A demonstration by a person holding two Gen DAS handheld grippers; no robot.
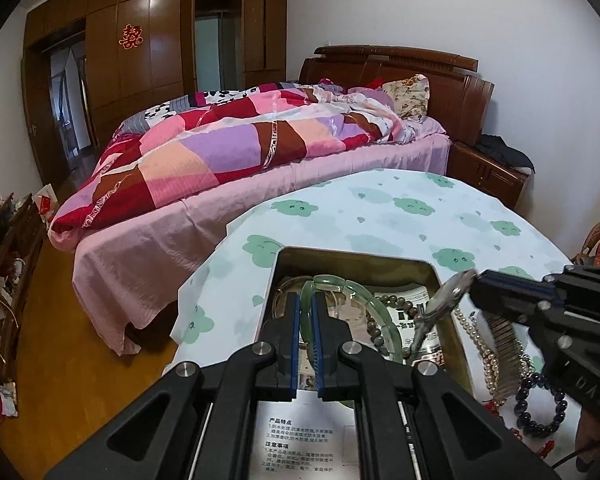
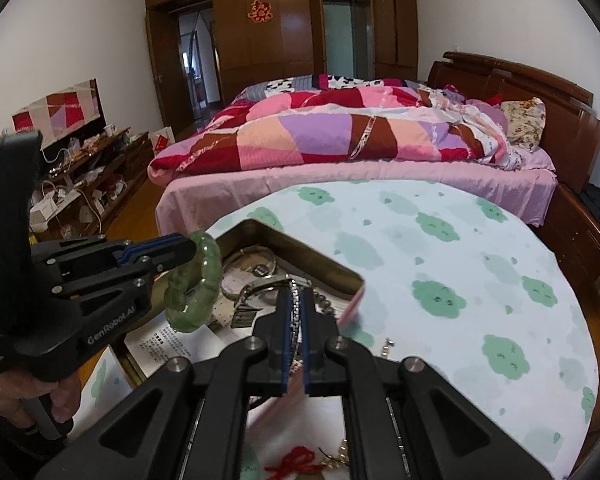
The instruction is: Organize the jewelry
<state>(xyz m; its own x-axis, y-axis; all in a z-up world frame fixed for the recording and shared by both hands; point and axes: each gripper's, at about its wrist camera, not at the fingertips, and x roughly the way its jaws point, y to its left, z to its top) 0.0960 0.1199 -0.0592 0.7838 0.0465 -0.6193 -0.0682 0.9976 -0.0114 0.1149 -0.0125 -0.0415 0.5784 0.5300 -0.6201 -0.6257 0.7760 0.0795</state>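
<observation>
The bangle [image 2: 194, 280], pinched by the left gripper [image 1: 307, 312], and the watch [image 1: 446, 294], clamped in the right gripper [image 2: 296, 308], should be lowered gently into the tin [image 1: 436, 270] at 12 o'clock.

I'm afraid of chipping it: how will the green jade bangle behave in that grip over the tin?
The green jade bangle looks like a rigid, glossy ring, so probably stiff and slippery. The left hand-held gripper pinches only its rim; it may swivel. Dropped into the tin, it could chip.

Green jade bangle [image 1: 356, 304] and silver watch [image 1: 444, 300] above tin [image 1: 458, 328]
</observation>
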